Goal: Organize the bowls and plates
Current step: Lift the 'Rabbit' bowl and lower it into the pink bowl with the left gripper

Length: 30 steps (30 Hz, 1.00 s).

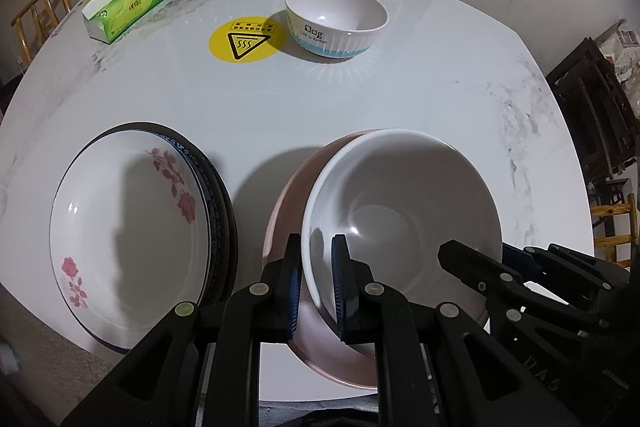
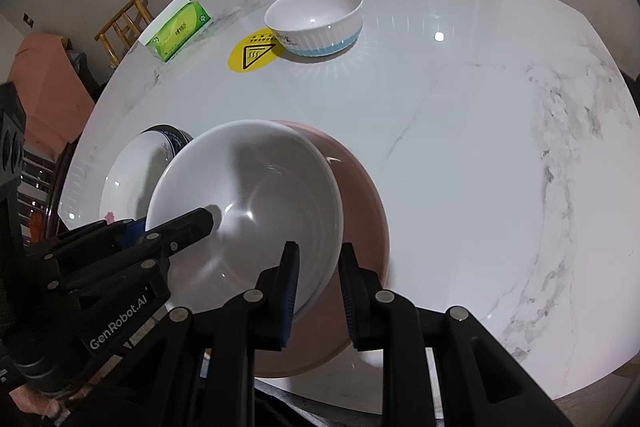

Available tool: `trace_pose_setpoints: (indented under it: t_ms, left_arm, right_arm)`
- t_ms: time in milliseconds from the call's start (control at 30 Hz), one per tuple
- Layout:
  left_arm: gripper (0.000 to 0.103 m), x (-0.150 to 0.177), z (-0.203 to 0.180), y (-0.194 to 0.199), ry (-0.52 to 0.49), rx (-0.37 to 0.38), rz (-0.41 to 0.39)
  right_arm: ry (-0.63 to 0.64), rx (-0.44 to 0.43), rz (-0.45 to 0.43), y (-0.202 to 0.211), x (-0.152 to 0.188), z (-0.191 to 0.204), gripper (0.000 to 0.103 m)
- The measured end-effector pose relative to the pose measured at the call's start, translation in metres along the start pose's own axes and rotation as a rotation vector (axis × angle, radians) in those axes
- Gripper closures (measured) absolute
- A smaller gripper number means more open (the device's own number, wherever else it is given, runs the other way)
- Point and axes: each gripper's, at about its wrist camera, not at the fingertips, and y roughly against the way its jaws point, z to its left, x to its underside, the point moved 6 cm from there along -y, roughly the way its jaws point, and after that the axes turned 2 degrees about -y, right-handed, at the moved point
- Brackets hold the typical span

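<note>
The plain white ceramic bowl [image 1: 400, 211] sits tilted inside the pink bowl [image 1: 280, 211] on the marble table [image 1: 320, 99]. The left gripper [image 1: 316, 283] is clenched on its rim; the right gripper [image 2: 318, 291] straddles the opposite rim, pads apart. Both bowls are empty.

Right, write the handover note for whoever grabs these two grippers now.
Left gripper: shut on the left rim of the white bowl.
Right gripper: straddles the bowl's right rim; whether it presses is unclear.
White bowl: tilted in the pink bowl, not seated level.
Done: floral plate stacked on the dark-rimmed plates.
To do: settle the white bowl, then probably fetch the ribbed bowl from the far side.
</note>
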Motion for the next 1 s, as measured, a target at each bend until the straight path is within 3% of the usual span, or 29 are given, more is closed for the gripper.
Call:
trace_pose_setpoints:
  t_ms: [300, 667, 1000]
  left_arm:
    - [0.091, -0.0001, -0.001, 0.0003, 0.001, -0.008, 0.0]
    - [0.079, -0.0028, 0.0001, 0.0016, 0.015, 0.002, 0.001]
    - [0.076, -0.004, 0.0002, 0.0011, 0.019, 0.001, -0.006]
  right_arm:
    - [-0.004, -0.005, 0.003, -0.0015, -0.0005, -0.0018, 0.081]
    - [-0.022, -0.02, 0.013, -0.0047, 0.001, -0.0032, 0.081]
    - [-0.04, -0.031, 0.017, -0.0056, 0.0022, -0.0035, 0.081]
